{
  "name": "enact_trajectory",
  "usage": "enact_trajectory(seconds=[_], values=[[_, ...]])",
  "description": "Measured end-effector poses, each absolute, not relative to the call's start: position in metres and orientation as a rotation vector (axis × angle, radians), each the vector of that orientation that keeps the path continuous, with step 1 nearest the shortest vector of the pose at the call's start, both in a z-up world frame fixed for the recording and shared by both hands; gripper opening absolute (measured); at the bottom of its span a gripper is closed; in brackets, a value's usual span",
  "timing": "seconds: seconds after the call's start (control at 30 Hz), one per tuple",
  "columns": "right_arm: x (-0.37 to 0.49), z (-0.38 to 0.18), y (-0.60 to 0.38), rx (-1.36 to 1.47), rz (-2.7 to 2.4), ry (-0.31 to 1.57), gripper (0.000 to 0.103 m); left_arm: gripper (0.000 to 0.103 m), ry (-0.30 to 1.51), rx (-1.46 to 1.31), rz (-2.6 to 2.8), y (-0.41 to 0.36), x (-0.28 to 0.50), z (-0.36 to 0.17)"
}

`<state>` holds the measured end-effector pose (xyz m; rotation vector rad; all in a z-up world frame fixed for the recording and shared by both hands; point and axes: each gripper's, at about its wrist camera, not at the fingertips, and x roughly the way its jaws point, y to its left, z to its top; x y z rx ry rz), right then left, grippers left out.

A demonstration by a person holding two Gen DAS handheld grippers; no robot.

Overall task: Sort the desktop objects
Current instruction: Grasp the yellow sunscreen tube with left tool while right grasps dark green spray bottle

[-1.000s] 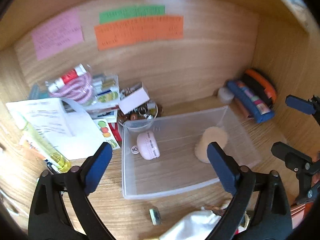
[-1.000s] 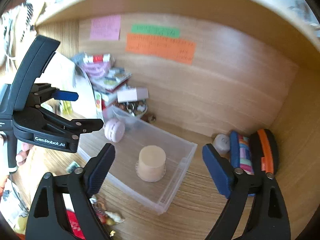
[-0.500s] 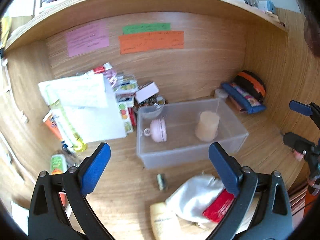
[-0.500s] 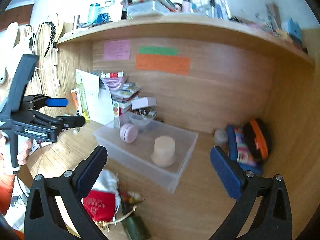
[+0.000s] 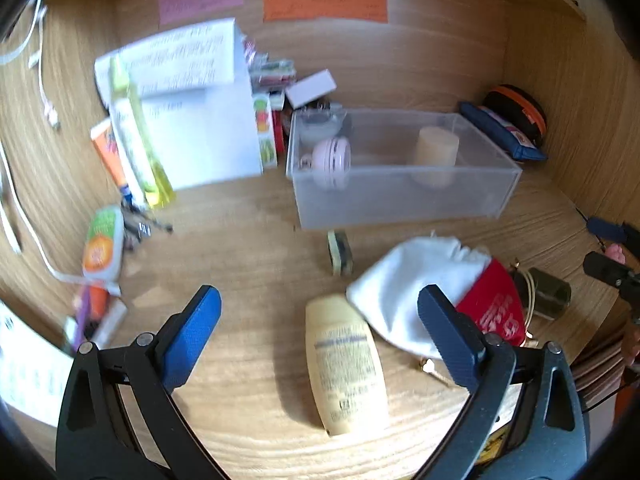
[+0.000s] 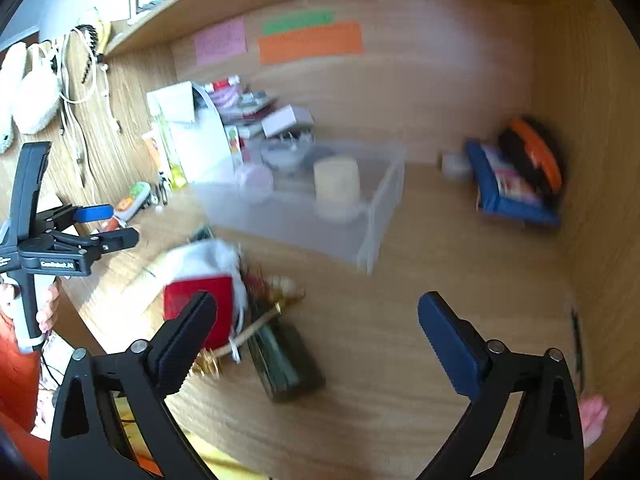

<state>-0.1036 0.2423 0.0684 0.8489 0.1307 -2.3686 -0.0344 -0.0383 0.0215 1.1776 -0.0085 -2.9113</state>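
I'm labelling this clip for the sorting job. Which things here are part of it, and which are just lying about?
Part of the job:
clear bin
pink round case and beige cylinder, already in the bin
cream bottle, loose on the desk
white and red pouch
dark green bottle

Lying about:
sticky notes on the back wall
paper sheets
pencil case

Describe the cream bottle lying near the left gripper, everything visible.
The cream bottle is an oval, flattened, plastic-looking container lying flat on the wooden desk, printed label facing up, text too small to read. Its far end slips under the white cloth pouch. It sits between the left gripper fingers' line of sight, untouched.
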Motion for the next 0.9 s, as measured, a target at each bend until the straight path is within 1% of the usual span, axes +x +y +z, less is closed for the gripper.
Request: enact_trajectory(seconds=[0.07, 0.23, 0.4, 0.53, 0.73, 0.77, 0.83, 0.87, 0.9], values=[[-0.102, 0.058, 0.246, 0.885, -2.362, 0.108, 0.089, 0.100, 0.048, 1.196, -2.902, -0.043, -0.031, 0.013], [-0.100, 0.036, 0.250, 0.952, -2.339, 0.096, 0.082, 0.100, 0.153, 1.263, -2.868, -0.050, -0.025, -0.009], [-0.098, 0.024, 0.249, 0.989, -2.317, 0.101, 0.081, 0.100, 0.276, 1.322, -2.855, -0.055, -0.027, -0.022], [-0.100, 0.018, 0.244, 1.001, -2.311, 0.121, 0.080, 0.100, 0.248, 1.310, -2.839, -0.051, -0.028, -0.028], [-0.104, 0.013, 0.233, 0.988, -2.308, 0.179, 0.067, 0.100, 0.164, 1.266, -2.805, -0.050, -0.027, -0.032], [-0.104, 0.013, 0.230, 0.988, -2.311, 0.186, 0.063, 0.099, 0.157, 1.262, -2.806, -0.050, -0.027, -0.033], [-0.106, 0.010, 0.227, 0.991, -2.311, 0.200, 0.059, 0.093, 0.152, 1.265, -2.801, -0.051, -0.027, -0.035], [-0.107, 0.008, 0.225, 0.999, -2.303, 0.200, 0.057, 0.089, 0.153, 1.272, -2.804, -0.051, -0.028, -0.036], [-0.109, 0.007, 0.224, 1.004, -2.302, 0.197, 0.057, 0.088, 0.158, 1.285, -2.806, -0.051, -0.029, -0.038]])
